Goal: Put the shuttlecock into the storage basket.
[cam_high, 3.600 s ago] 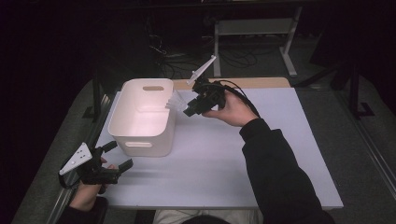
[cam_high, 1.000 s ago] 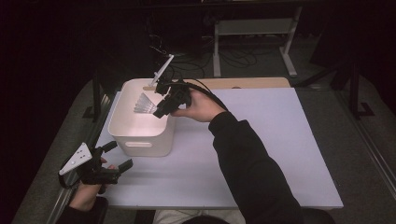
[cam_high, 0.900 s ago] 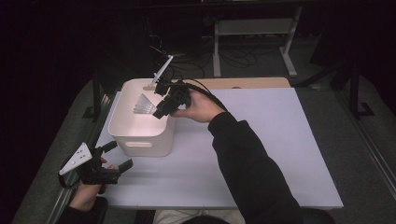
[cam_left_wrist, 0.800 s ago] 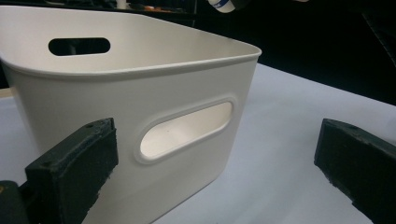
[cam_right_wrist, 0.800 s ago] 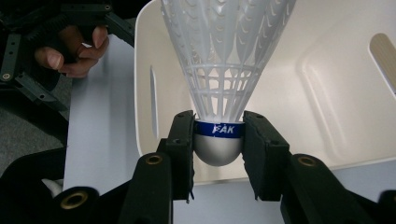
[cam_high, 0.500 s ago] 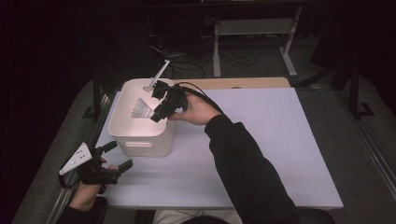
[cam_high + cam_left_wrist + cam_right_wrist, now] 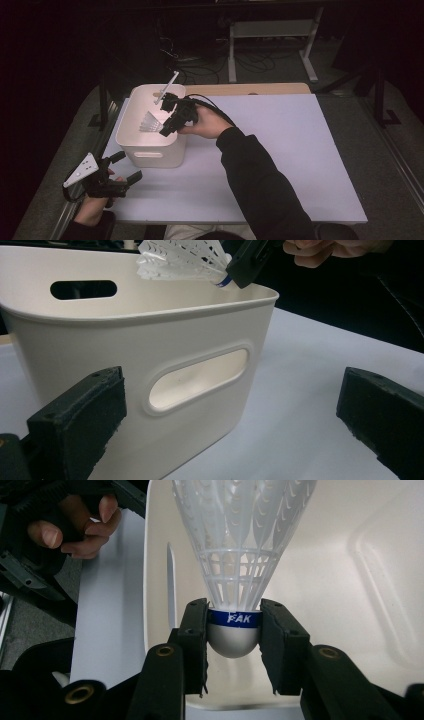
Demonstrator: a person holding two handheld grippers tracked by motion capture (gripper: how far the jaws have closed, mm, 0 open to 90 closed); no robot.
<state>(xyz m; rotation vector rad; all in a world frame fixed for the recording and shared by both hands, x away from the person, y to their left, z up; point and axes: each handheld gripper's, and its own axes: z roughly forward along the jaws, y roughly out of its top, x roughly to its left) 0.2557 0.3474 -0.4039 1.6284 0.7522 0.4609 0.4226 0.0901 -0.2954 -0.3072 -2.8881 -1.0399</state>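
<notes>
the right hand-held gripper (image 7: 167,127) pinches a white shuttlecock (image 7: 239,555) by its rounded cork base, one pad on each side of the blue band, and holds it over the open top of the white bin (image 7: 150,150) that stands on the counter (image 7: 300,165). from the high view the feather skirt (image 7: 149,122) points to the far-left inside of the bin, and in the left gripper view the skirt is just above the near rim, so i judge the step in hand is to put the shuttlecock into the bin. to do it well, it is better to lower the cork a little deeper below the rim before opening the pads — a drop from high may let the light shuttlecock bounce or catch on the wall. the skirt should stay free of the rim, and the pads should open evenly so the cork does not roll sideways. the left hand-held gripper (image 7: 122,167) rests spread and empty near the front-left corner of the bin, apart from it — it could steady the bin if needed.
</notes>
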